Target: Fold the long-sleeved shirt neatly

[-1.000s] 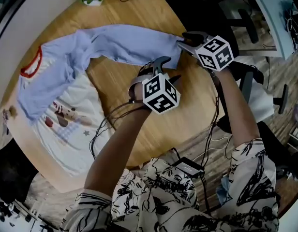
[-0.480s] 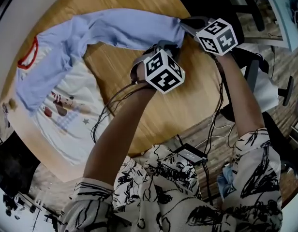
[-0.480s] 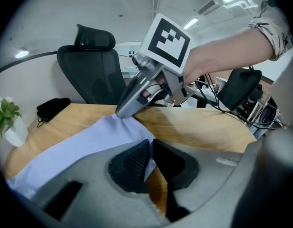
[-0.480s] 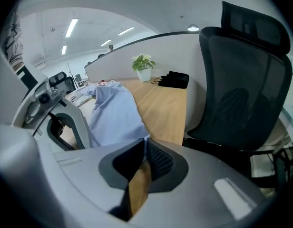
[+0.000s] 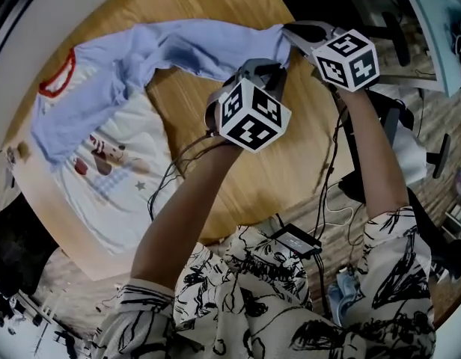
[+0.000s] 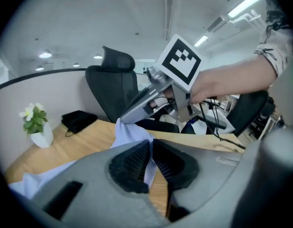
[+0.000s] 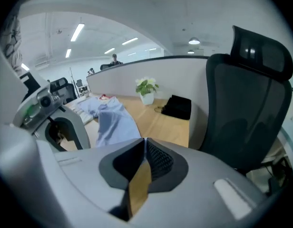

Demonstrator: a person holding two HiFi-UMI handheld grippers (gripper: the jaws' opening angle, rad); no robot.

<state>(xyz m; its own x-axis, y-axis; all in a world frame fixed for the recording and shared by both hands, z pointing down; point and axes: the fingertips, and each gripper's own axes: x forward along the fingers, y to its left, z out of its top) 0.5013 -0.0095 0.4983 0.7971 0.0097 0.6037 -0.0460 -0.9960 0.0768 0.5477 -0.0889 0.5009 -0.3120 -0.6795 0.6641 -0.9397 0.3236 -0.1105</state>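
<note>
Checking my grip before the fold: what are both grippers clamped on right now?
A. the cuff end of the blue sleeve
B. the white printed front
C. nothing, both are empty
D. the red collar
A: blue cloth of the sleeve sits pinched between the shut jaws of the left gripper, and the right gripper nips its end.

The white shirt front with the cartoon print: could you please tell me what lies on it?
Light-blue sleeve fabric lies across its upper part, by the red collar; the white shirt front under it is hidden.
</note>
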